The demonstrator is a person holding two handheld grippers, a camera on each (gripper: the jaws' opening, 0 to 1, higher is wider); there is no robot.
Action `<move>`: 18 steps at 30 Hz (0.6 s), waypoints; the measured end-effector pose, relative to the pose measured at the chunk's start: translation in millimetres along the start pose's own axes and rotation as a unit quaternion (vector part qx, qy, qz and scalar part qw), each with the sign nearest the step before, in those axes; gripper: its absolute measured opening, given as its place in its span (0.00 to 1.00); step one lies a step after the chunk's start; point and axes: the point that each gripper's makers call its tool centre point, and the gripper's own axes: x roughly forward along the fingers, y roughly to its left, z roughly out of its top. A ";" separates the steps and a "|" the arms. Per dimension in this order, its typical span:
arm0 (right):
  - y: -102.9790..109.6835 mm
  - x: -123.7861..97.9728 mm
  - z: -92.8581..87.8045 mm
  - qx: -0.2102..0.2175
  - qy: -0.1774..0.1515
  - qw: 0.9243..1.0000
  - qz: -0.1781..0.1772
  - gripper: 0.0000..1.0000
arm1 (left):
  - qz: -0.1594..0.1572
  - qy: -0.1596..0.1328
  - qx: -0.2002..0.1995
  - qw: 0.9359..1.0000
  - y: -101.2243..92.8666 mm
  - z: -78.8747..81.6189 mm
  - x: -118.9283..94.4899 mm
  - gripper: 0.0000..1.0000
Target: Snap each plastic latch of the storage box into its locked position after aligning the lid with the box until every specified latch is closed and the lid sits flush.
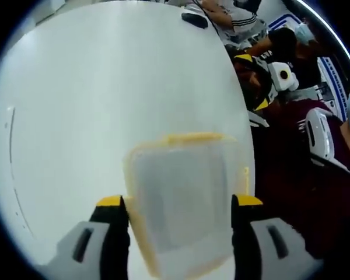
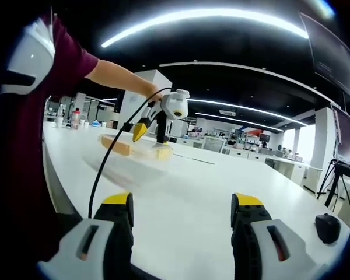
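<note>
Your left gripper point(image 1: 181, 204) stands wide, jaws either side of the box point(image 1: 184, 201) on the white surface point(image 1: 93, 105). Your right gripper point(image 2: 182, 204) is wide too, holding nothing, well short of the box point(image 2: 134, 147), under ceiling lights point(image 2: 204, 14).

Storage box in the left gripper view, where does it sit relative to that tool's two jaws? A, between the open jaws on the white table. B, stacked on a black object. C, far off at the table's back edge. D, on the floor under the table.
A: the translucent storage box with yellow trim lies on the white table between the left tool's spread jaws.
</note>
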 end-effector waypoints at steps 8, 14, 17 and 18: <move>2.3 7.3 0.0 -0.001 0.002 1.000 0.008 0.67 | -0.024 0.006 -0.009 1.000 -0.4 -1.3 3.8 0.68; 0.7 8.1 0.4 -0.003 0.003 1.000 0.007 0.67 | -0.053 -0.012 -0.009 0.999 0.1 -1.2 8.6 0.65; -1.8 7.3 -0.3 -0.002 0.004 1.000 0.005 0.67 | -0.058 -0.015 -0.009 0.998 -0.2 -0.4 10.0 0.66; -2.4 7.3 -0.3 -0.002 0.004 1.000 0.005 0.67 | -0.059 -0.015 -0.009 0.998 -0.4 -0.3 10.6 0.66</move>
